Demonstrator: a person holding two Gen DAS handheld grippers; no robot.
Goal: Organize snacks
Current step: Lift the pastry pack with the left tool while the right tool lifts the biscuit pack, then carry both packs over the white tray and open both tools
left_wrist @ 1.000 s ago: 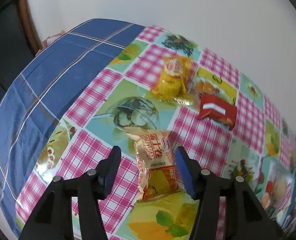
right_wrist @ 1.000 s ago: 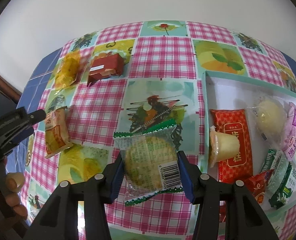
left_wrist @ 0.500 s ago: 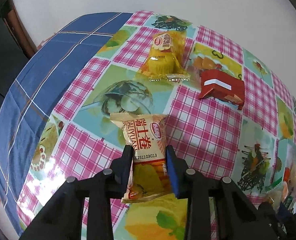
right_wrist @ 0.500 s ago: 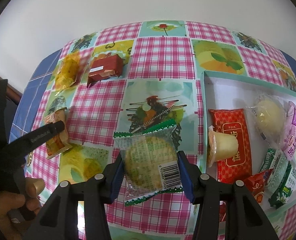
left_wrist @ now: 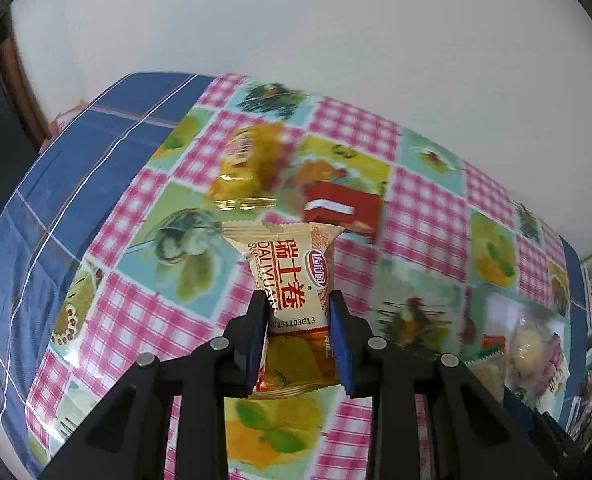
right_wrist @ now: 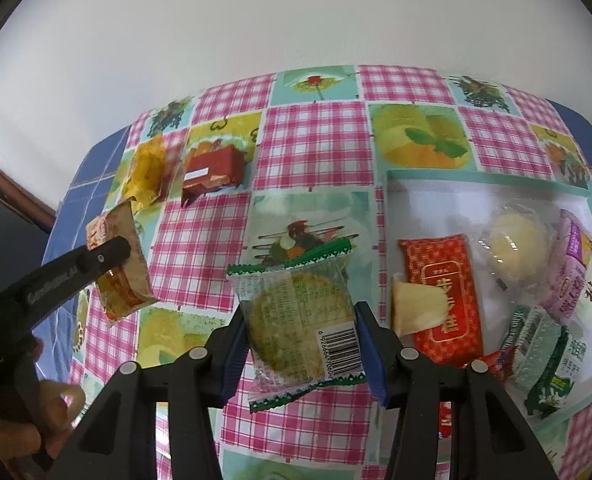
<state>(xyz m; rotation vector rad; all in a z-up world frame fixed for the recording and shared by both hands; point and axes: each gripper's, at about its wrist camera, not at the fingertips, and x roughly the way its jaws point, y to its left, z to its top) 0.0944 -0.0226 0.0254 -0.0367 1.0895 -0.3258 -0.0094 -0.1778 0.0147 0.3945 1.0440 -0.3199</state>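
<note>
Pinching a crinkly beige foil cake packet in left tongs, right tongs clamping clear round-biscuit wrapper.

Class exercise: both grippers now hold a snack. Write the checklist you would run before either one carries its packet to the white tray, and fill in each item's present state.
1. Left gripper shut on the beige Swiss-roll packet with red lettering: ok.
2. That packet off the checked tablecloth: ok, judging by the right wrist view.
3. Right gripper shut on the clear green-edged biscuit packet: ok.
4. Bare floor left in the white tray: ok, along its far side.
5. Grip firm enough for the carry: cannot tell.
</note>
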